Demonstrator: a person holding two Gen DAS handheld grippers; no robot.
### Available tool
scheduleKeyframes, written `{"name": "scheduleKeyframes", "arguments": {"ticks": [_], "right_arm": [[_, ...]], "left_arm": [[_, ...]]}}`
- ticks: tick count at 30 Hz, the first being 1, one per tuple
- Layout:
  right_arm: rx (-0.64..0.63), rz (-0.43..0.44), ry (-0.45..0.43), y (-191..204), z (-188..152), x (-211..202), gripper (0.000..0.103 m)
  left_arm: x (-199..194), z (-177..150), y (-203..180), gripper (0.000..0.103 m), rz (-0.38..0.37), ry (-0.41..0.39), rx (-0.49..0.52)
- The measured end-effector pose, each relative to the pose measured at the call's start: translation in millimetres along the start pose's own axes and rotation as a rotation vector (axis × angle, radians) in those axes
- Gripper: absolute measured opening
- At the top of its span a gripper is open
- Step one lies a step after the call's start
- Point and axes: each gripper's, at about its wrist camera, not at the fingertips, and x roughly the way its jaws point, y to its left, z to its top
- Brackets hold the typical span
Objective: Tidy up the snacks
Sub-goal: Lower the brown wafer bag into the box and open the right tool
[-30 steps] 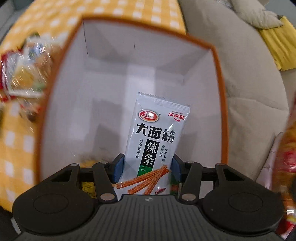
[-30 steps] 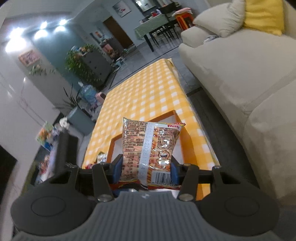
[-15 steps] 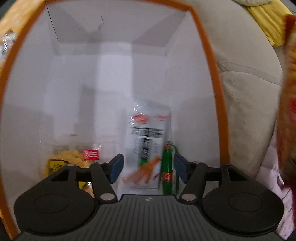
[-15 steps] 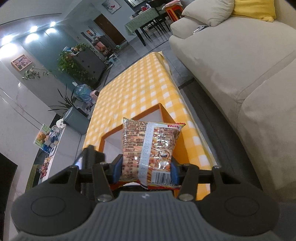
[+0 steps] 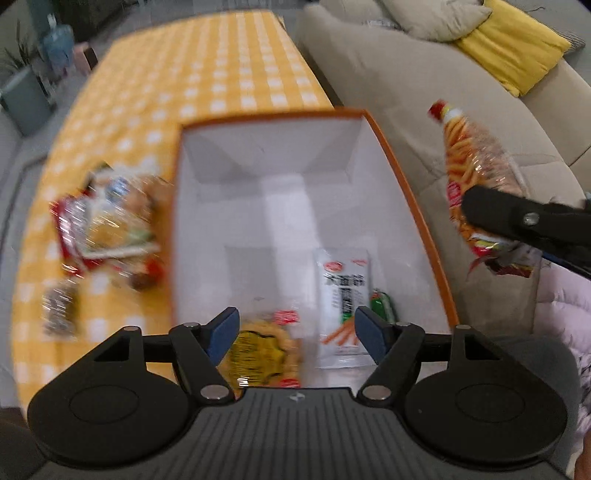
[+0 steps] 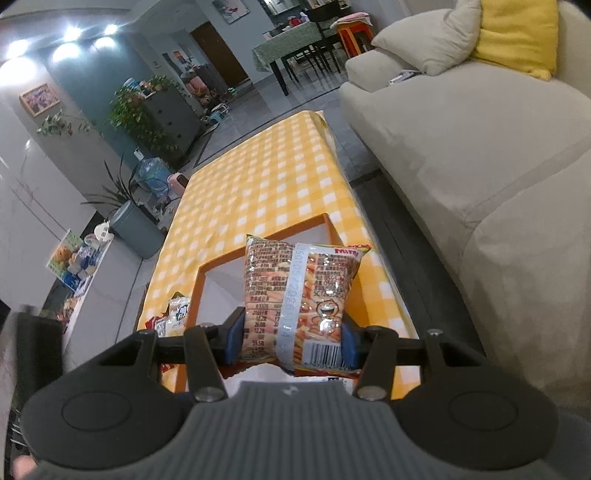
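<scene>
An orange-rimmed white box [image 5: 402,177] stands on the yellow checked table. On its floor lie a white spicy-strip packet [image 5: 343,291], a yellow snack bag [image 5: 258,350] and a small green packet [image 5: 382,304]. My left gripper [image 5: 297,332] hangs above the box, its jaws still opening, nothing between them. My right gripper [image 6: 291,338] is shut on an orange snack bag [image 6: 299,291], held upright over the box's near right corner [image 6: 328,229]. That same bag [image 5: 469,162] shows at the right of the left wrist view.
A blurred pile of loose snack packets [image 5: 107,221] lies on the tablecloth [image 5: 207,74] left of the box. A beige sofa [image 6: 480,147] with a yellow cushion [image 6: 517,33] runs along the table's right side. Plants and a bin [image 6: 133,229] stand beyond the far end.
My left gripper let go of the white spicy-strip packet, which dropped onto the box floor. It then opened wide and rose out of the box. The right gripper kept its bag nearly still.
</scene>
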Motion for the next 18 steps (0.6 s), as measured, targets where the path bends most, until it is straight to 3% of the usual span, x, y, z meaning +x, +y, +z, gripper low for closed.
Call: {"name": "scheduleKeyframes", "arguments": {"ticks": [4, 8, 10, 13, 16, 18], "right_arm": [[-0.040, -0.002, 0.014, 15, -3, 6, 0.050], [-0.070, 0.009, 0.042, 32, -7, 20, 0.051], [-0.075, 0.019, 0.066, 40, -10, 30, 0.051], [-0.090, 0.038, 0.114, 51, -16, 47, 0.051], [-0.109, 0.013, 0.161, 63, -22, 66, 0.051], [-0.146, -0.014, 0.195, 73, -25, 80, 0.050]], "left_arm": [[-23, -6, 17, 0.093, 0.034, -0.096, -0.014], [-26, -3, 45, 0.093, 0.063, -0.062, -0.074], [-28, -5, 64, 0.088, 0.119, -0.095, -0.148], [-29, -10, 92, 0.088, 0.198, -0.111, -0.226], [-28, -13, 125, 0.088, 0.175, -0.096, -0.338], [-25, -16, 148, 0.088, 0.091, -0.103, -0.402]]}}
